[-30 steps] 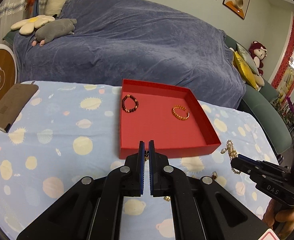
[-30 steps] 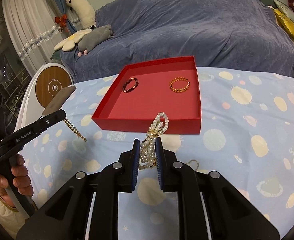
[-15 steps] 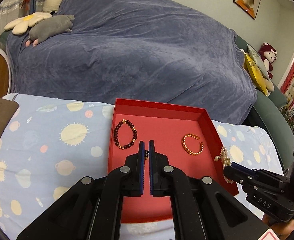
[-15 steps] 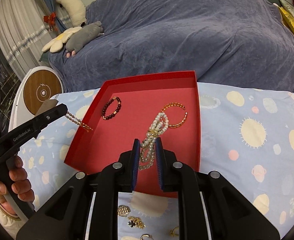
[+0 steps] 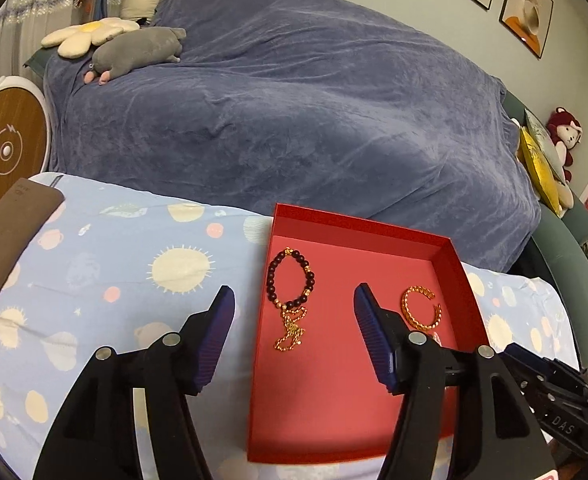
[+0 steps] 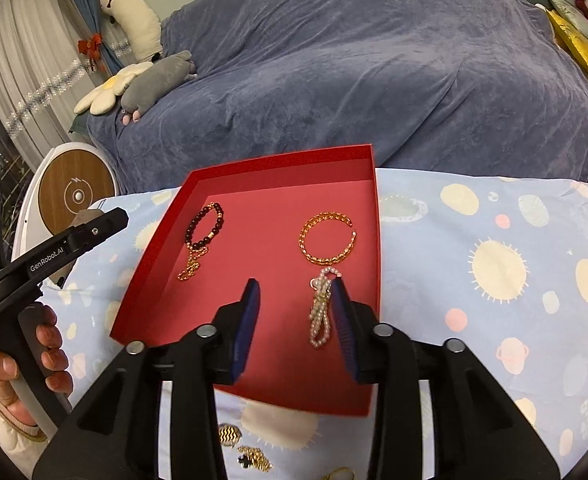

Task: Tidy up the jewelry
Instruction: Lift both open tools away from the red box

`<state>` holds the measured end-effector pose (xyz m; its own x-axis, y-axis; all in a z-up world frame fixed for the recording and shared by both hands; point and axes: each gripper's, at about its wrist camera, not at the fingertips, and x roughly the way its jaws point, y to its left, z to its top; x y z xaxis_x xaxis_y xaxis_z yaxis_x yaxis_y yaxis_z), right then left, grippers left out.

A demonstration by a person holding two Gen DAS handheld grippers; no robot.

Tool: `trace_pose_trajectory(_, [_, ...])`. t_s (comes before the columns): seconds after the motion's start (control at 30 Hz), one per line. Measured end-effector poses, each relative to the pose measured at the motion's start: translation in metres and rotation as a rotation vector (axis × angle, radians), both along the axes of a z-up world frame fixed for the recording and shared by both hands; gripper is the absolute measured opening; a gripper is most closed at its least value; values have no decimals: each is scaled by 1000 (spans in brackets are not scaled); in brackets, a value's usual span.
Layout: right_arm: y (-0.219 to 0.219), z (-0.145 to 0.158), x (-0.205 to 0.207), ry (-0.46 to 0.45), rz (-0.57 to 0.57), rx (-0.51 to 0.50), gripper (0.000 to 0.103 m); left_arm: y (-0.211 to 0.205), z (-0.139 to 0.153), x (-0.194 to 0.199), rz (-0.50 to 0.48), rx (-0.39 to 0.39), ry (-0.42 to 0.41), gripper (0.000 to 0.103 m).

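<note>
Over the red tray (image 5: 358, 224), both your tools are opening: the left tool (image 5: 294, 316) has dropped its gold chain (image 5: 290, 330) below the dark beads (image 5: 290, 280), the right tool (image 6: 294, 308) its pearls (image 6: 321, 312) beneath the gold bangle (image 6: 326, 240). Loose pieces (image 6: 250, 450) remain on the worktop (image 6: 494, 280).

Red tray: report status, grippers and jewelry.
Left gripper opening, gold chain dropped in red tray. Right gripper opening, pearl strand between jaws, on tray floor. Nothing in the way.
</note>
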<state>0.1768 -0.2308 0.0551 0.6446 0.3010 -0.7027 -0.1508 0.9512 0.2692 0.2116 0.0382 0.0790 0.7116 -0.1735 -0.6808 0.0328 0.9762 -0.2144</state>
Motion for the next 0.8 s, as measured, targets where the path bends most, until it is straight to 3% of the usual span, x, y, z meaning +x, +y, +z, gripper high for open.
trace_pose_trajectory(0.1, [-12,10,-32,-18,-13,0,56,10,6,-29,3,8,-7,66])
trace_pose_trajectory(0.33, [-30,-1,-101,13,-53,-10,56,20,-13,-105,3,51,37,66])
trace_pose_trajectory(0.47, [-32,-14,-130,30,-67,-1,56,20,-34,-135,-16,15,96,66])
trace_pose_trajectory(0.8, [-23,-45,-129,84,-75,-22,55,-15,-65,-145,-114,37,123,66])
